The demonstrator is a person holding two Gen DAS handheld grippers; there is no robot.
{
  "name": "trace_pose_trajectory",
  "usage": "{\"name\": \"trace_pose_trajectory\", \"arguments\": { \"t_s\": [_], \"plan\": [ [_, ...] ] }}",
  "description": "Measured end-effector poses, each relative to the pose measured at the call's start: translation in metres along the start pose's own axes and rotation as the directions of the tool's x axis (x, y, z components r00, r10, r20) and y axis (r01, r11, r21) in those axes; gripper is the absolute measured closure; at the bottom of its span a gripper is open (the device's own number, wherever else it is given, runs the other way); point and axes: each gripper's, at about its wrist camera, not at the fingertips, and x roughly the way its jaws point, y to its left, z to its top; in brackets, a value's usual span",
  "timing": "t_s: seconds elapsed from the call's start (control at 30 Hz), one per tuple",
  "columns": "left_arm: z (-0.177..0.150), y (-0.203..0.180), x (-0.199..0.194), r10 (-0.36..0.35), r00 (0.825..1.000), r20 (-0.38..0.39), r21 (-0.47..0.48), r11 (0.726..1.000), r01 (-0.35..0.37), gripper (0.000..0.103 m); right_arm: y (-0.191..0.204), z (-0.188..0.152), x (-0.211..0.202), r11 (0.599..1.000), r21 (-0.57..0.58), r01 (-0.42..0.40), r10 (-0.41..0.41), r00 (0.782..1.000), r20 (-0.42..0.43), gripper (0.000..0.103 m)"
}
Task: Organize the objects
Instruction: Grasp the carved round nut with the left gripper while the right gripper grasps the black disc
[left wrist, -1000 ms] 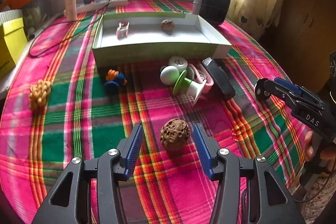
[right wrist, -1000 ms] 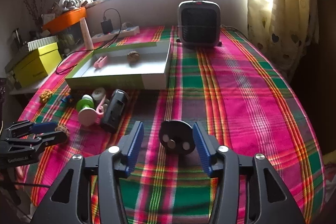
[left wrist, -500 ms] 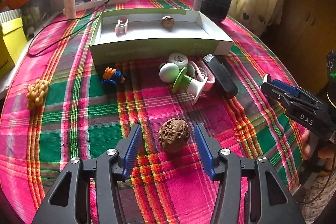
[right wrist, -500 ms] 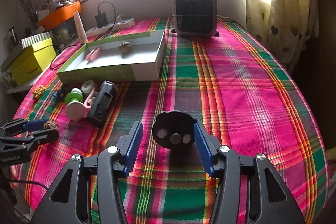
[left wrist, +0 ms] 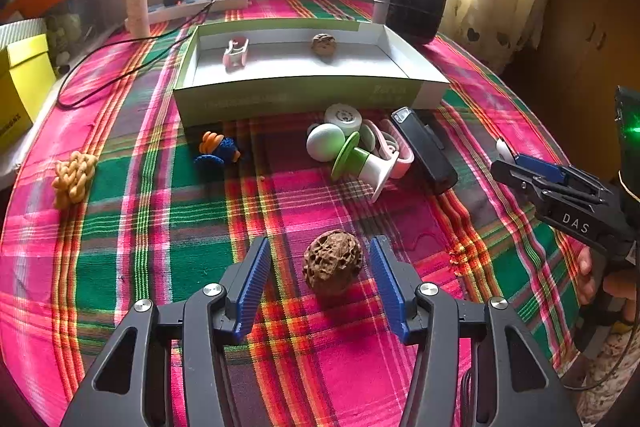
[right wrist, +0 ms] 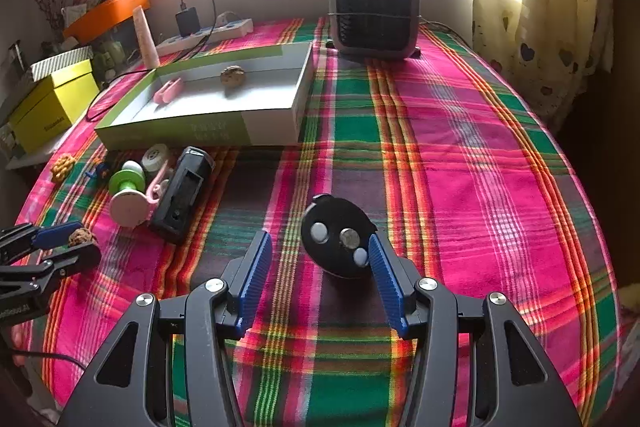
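A brown wrinkled walnut (left wrist: pixel 332 263) lies on the plaid cloth between the blue pads of my left gripper (left wrist: pixel 319 243). The jaws are closing, with a gap still showing on each side of the nut. In the right wrist view, a black disc (right wrist: pixel 338 235) with three round studs sits on the cloth inside my open right gripper (right wrist: pixel 320 238), close against the right pad and far from the left one. The green-and-white box (left wrist: pixel 304 95) behind holds a pink clip (left wrist: pixel 236 53) and a second walnut (left wrist: pixel 324 44).
In front of the box lie a white ball (left wrist: pixel 325 146), a green-and-white spool (left wrist: pixel 360 163), a pink clip (left wrist: pixel 396 151) and a black device (left wrist: pixel 424 151). A blue-orange toy (left wrist: pixel 218 149) and a yellow knot (left wrist: pixel 74 179) lie left. A heater (right wrist: pixel 374 13) stands at the back.
The right gripper has shifted slightly, so the black disc now sits nearer its right finger instead of midway. The left gripper has kept its place around the walnut.
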Motion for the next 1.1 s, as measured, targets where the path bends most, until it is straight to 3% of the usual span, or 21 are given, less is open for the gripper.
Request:
{"name": "trace_pose_trajectory", "arguments": {
  "t_s": [0.13,0.5,1.1],
  "plan": [
    [0.0003,0.0001,0.0003,0.017,1.000,0.005,-0.001,1.000,-0.017,0.061,-0.0030,0.0008,0.0010,1.000,0.009,-0.005,0.005,1.000,-0.002,0.052],
    [0.0003,0.0028,0.0006,0.009,1.000,0.015,-0.010,1.000,-0.009,0.075,-0.0040,0.0020,0.0010,1.000,0.021,-0.013,0.013,1.000,0.003,0.072],
    [0.0010,0.0050,-0.0022,0.002,1.000,0.024,-0.020,1.000,-0.002,0.077,0.0032,0.0020,-0.0015,0.999,0.012,-0.049,0.049,0.999,0.013,0.075]
  ]
}}
